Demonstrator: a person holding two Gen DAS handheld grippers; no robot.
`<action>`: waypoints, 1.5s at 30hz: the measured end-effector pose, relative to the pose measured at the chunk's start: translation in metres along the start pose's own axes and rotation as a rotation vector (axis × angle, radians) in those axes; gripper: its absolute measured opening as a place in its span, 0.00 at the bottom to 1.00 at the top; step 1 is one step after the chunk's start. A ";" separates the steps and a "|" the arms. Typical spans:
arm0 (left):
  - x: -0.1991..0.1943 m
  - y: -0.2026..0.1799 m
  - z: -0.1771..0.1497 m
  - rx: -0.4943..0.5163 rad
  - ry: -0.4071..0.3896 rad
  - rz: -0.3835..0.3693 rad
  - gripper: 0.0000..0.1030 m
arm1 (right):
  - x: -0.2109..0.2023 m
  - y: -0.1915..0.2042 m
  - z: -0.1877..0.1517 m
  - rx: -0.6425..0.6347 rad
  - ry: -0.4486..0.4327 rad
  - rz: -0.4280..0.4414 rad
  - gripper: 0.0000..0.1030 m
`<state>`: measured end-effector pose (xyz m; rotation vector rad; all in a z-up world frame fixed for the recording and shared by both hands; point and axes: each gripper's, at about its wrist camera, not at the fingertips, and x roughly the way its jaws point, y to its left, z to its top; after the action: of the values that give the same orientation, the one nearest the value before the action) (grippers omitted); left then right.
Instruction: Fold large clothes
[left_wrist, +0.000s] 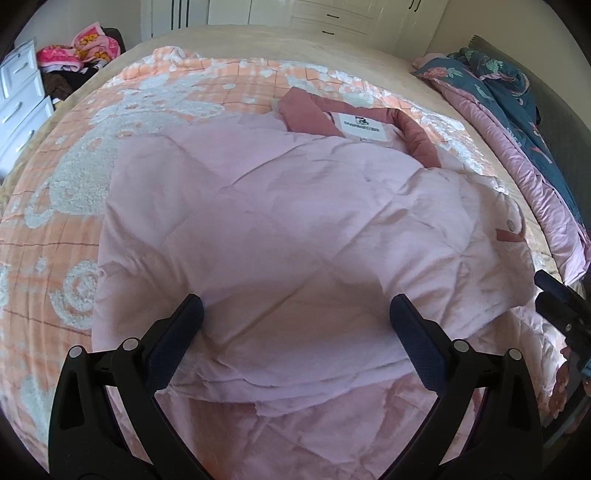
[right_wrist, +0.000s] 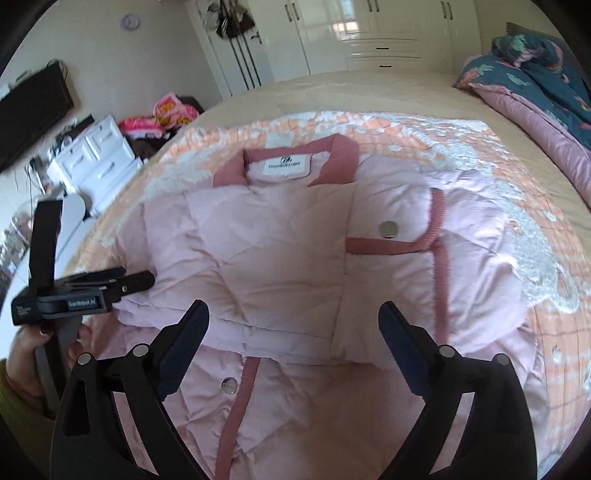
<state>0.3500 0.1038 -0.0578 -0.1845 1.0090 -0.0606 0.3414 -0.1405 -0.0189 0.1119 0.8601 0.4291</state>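
White wardrobes (right_wrist: 321, 40) line the far wall of a bedroom, and a bed (right_wrist: 332, 92) with a peach and white blanket (left_wrist: 74, 173) fills the space ahead of both claws. On that blanket lies a pale pink quilted jacket (right_wrist: 266, 251), partly folded, its darker pink collar (right_wrist: 343, 147) and white label (right_wrist: 284, 166) on the side farthest from the claws. The right claw (right_wrist: 293, 317) hovers over the jacket's near folded edge with its fingers (right_wrist: 184, 343) spread wide and nothing between them; a snap button (right_wrist: 388, 228) sits beyond it, another (right_wrist: 228, 386) just below its left finger. The left claw (left_wrist: 295, 310) is likewise spread wide above the jacket's near part, gripping nothing. From the right wrist view, the left claw (right_wrist: 146, 278) reaches in from the left, its tip at the jacket's edge, held by a hand (right_wrist: 26, 350). A dark floral quilt (left_wrist: 517, 96) lies bunched far to the right.
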 end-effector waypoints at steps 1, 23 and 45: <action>-0.003 -0.002 0.001 0.005 -0.004 -0.006 0.92 | -0.005 -0.003 0.001 0.016 -0.009 0.005 0.95; -0.096 -0.039 0.008 0.061 -0.193 -0.094 0.92 | -0.094 -0.008 0.018 0.028 -0.188 0.027 0.95; -0.170 -0.056 -0.026 0.107 -0.335 -0.119 0.92 | -0.150 -0.008 -0.002 0.016 -0.275 0.035 0.95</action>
<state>0.2396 0.0681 0.0807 -0.1510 0.6584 -0.1859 0.2564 -0.2098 0.0843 0.1966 0.5922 0.4285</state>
